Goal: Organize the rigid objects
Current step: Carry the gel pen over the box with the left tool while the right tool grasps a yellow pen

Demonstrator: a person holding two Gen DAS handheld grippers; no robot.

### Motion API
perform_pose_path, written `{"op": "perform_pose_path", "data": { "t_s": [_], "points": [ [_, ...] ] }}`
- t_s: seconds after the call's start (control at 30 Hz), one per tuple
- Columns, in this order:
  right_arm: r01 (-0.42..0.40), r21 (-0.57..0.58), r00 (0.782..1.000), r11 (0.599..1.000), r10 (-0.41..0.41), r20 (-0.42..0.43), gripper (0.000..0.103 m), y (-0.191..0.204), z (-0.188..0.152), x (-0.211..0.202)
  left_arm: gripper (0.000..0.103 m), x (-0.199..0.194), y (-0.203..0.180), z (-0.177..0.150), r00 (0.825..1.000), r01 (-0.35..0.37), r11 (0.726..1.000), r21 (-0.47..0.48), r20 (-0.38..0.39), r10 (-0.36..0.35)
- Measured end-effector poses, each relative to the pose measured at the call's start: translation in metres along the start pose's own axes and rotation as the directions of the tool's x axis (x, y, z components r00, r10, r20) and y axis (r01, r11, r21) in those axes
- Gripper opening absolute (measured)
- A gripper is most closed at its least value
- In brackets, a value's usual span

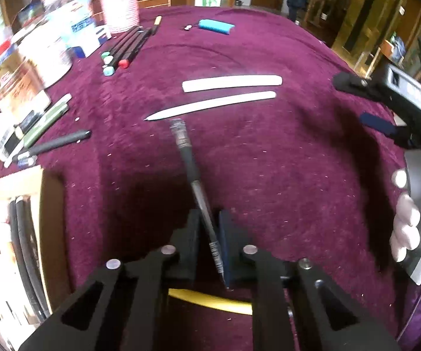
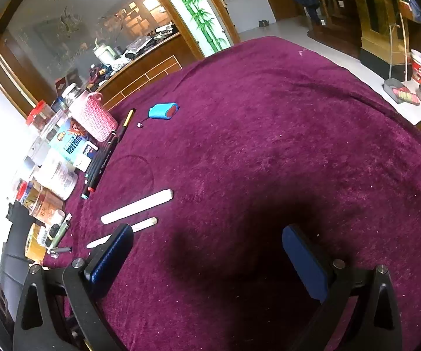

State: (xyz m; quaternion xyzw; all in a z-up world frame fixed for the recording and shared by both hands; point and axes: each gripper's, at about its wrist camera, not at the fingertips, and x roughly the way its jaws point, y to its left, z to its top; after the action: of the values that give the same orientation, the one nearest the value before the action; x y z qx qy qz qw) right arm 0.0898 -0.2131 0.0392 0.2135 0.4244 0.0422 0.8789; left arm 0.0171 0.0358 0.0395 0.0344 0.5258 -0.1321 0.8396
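One pen (image 1: 194,181) sits clamped between the pads of the left gripper (image 1: 209,234), its long axis running almost straight ahead along the fingers, metal-tipped end leaning slightly left toward the two white strips (image 1: 230,83) on the maroon tablecloth (image 1: 283,161). With the jaws drawn tight on the barrel near its rear end, most of the pen projects forward and free, so any placing move, judged from this pose, would lead with the tip. To the left, nearer this hand, an open box (image 1: 14,234) already holds dark pen-like items, and loose pens (image 1: 55,143) lie along the cloth's edge by the jars (image 1: 20,70). The right gripper (image 2: 207,260) hangs over bare cloth with its jaws spread wide and nothing between them, well apart from the pen. Whether the pen's tip touches the cloth cannot be told; its rear end is lost behind the fingers, a yellow object (image 1: 210,301) beneath them is mostly hidden, and the box contents are blurred and cut off at the frame edge.
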Motion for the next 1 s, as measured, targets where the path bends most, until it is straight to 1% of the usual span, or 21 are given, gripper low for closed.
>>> {"op": "perform_pose_path", "data": {
  "t_s": [0.1,0.2,0.27,0.37,0.4,0.43,0.53,0.6,0.67,0.73,0.77,0.83,0.87,0.9,0.93,0.97,1.0],
  "points": [
    [0.004,-0.004,1.000,1.000,-0.004,-0.002,0.102,0.001,-0.001,0.001,0.011,0.003,-0.004,0.000,1.000,-0.012,1.000,0.014,0.000,0.012],
    [0.007,-0.016,1.000,1.000,-0.007,-0.008,0.102,0.004,-0.002,0.003,0.013,0.012,-0.009,0.011,0.999,-0.045,0.999,0.028,0.001,0.045],
    [0.007,-0.025,1.000,1.000,-0.007,-0.011,0.102,0.005,-0.003,0.003,0.015,0.018,-0.013,0.020,0.998,-0.064,0.997,0.037,0.015,0.063],
    [0.014,-0.038,1.000,0.999,-0.014,-0.007,0.102,0.007,-0.003,0.004,0.015,0.022,-0.016,0.025,0.996,-0.080,0.995,0.057,0.052,0.077],
    [0.013,-0.041,1.000,0.999,-0.014,-0.008,0.102,0.008,-0.004,0.004,0.013,0.022,-0.014,0.025,0.996,-0.072,0.996,0.050,0.054,0.069],
    [0.008,-0.046,1.000,0.999,-0.009,-0.009,0.102,0.009,-0.004,0.004,0.008,0.019,-0.011,0.024,0.997,-0.056,0.998,0.036,0.055,0.054],
    [-0.010,-0.076,1.000,0.997,0.009,-0.006,0.102,0.015,-0.006,0.004,0.008,0.006,-0.002,0.020,0.996,-0.013,1.000,-0.003,0.083,0.013],
    [-0.033,-0.122,0.999,0.992,0.033,0.000,0.102,0.025,-0.009,0.002,0.008,-0.011,0.001,0.015,0.993,0.008,1.000,-0.010,0.116,-0.007],
    [-0.059,-0.202,0.998,0.978,0.059,-0.005,0.102,0.041,-0.016,0.000,0.008,-0.030,0.006,0.008,0.988,0.033,0.999,-0.025,0.152,-0.029],
    [-0.104,-0.283,0.995,0.954,0.099,-0.032,0.103,0.059,-0.025,0.000,0.008,-0.051,0.013,-0.001,0.981,0.064,0.997,-0.051,0.185,-0.054],
    [-0.138,-0.326,0.990,0.935,0.126,-0.058,0.103,0.070,-0.032,0.001,0.008,-0.064,0.019,-0.008,0.977,0.080,0.995,-0.064,0.205,-0.065],
    [-0.219,-0.405,0.975,0.888,0.179,-0.133,0.099,0.092,-0.048,0.001,0.008,-0.087,0.031,-0.022,0.969,0.092,0.992,-0.084,0.239,-0.070],
    [-0.257,-0.437,0.964,0.862,0.200,-0.175,0.093,0.104,-0.057,0.001,0.008,-0.103,0.041,-0.033,0.963,0.100,0.990,-0.101,0.260,-0.070],
    [-0.278,-0.455,0.957,0.846,0.204,-0.205,0.082,0.112,-0.065,0.001,0.008,-0.111,0.048,-0.040,0.960,0.103,0.988,-0.114,0.271,-0.069],
    [-0.304,-0.472,0.947,0.827,0.207,-0.247,0.074,0.123,-0.075,0.002,0.008,-0.122,0.057,-0.049,0.957,0.105,0.985,-0.133,0.283,-0.064],
    [-0.325,-0.483,0.938,0.813,0.211,-0.276,0.059,0.130,-0.083,0.002,0.008,-0.133,0.069,-0.060,0.954,0.105,0.982,-0.156,0.294,-0.056],
    [-0.335,-0.504,0.932,0.796,0.202,-0.301,0.052,0.138,-0.093,0.003,0.008,-0.142,0.080,-0.070,0.952,0.106,0.979,-0.177,0.303,-0.048]
  ]
}}
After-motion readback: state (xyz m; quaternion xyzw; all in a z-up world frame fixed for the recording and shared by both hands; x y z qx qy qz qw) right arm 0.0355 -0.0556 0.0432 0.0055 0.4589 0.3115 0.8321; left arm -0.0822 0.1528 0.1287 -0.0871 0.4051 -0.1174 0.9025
